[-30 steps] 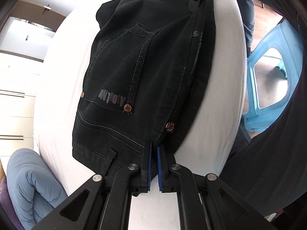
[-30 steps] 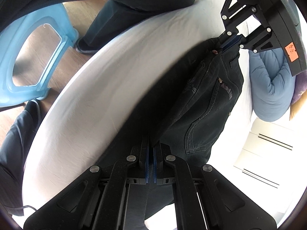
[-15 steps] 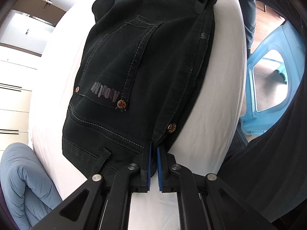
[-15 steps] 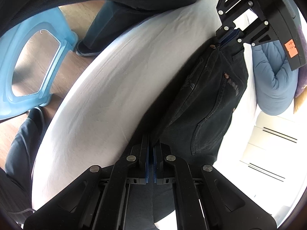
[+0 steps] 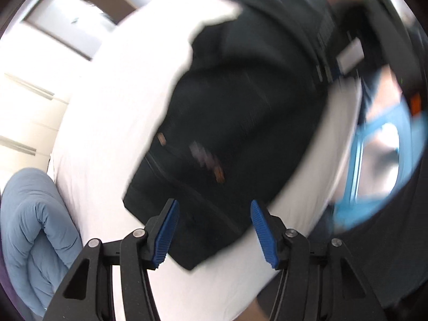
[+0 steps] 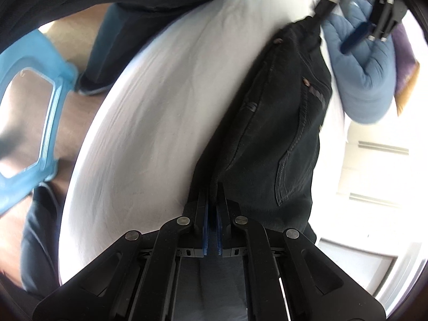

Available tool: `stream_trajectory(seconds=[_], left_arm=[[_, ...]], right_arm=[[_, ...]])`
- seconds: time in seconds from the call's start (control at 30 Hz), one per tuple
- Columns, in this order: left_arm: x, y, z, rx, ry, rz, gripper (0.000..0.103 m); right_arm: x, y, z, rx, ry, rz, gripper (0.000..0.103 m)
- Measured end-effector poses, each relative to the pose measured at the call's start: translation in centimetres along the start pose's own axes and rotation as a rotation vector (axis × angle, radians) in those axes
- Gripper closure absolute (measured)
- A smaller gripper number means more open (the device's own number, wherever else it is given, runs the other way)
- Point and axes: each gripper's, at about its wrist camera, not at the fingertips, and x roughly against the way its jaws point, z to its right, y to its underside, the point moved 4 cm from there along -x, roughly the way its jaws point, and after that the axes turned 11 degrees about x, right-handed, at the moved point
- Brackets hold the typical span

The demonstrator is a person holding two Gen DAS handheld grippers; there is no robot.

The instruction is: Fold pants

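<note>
The black jeans lie on the white bed, back pocket and rivets up; the left wrist view is blurred. My left gripper is open, its blue pads apart over the waistband corner, holding nothing. In the right wrist view the jeans stretch away from my right gripper, which is shut on their fabric edge. The left gripper shows at the far end, open beside the waistband.
A blue quilt lies bunched at the bed's head, also in the right wrist view. A light blue plastic stool stands on the wooden floor beside the bed. The person's dark clothing fills the near edges.
My left gripper has opened and let go of the waistband, which has dropped onto the bed. The right gripper stays shut on the jeans.
</note>
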Motion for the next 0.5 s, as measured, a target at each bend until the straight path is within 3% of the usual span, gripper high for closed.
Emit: stream_trajectory(seconds=[0.13,0.23,0.33,0.43,0.5], left_arm=[[-1.3,-4.9,0.8,0.13,0.082,0.046,0.05],[-4.9,-7.0,2.3,0.203,0.16,0.003,0.063],[-8.7,-6.6,3.5,0.235,0.154,-0.066,0.066],[-9.1,-6.0,1.6,0.423,0.23,-0.069,0.066],[-8.9,-5.6,1.8,0.395,0.185,-0.069,0.066]], right_arm=[[-0.3,-0.4,-0.4,-0.026,0.048,-0.024,0.098],[-0.3,-0.6,-0.9,-0.046,0.095,-0.039,0.098],[-0.1,-0.6,-1.4,-0.088,0.154,-0.043,0.098],[0.4,-0.4,-2.1,-0.138,0.193,-0.075,0.098],[1.1,0.0,-2.2,-0.222,0.199,-0.09,0.095]])
